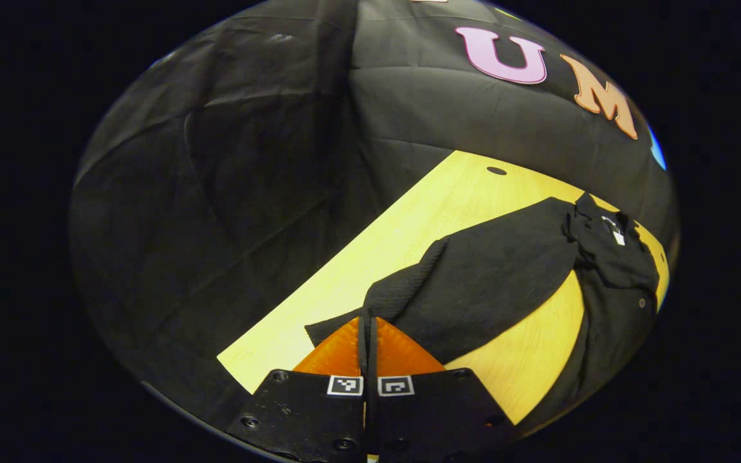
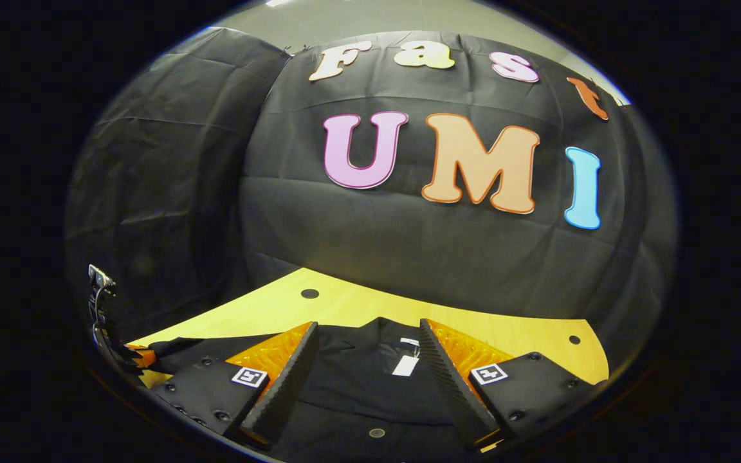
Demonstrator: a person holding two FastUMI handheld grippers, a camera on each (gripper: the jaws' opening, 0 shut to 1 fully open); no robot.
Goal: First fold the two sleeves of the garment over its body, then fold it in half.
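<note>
A black garment (image 1: 493,276) lies on the yellow wooden table (image 1: 409,225). One sleeve runs from its collar (image 1: 602,238) toward my left gripper (image 1: 367,321), which is shut on the sleeve's cuff (image 1: 332,328). In the right gripper view, my right gripper (image 2: 368,325) stands open just over the garment's collar (image 2: 377,347), with the white neck label (image 2: 404,365) between its spread fingers and nothing held. At the far left edge of that view the left gripper (image 2: 110,334) holds the stretched sleeve end (image 2: 171,347).
The table has small round holes (image 2: 309,293) (image 2: 574,339) near its back edge. The booth's black cloth wall (image 2: 409,244) rises right behind the table. Bare tabletop (image 1: 370,257) lies to the left of the sleeve.
</note>
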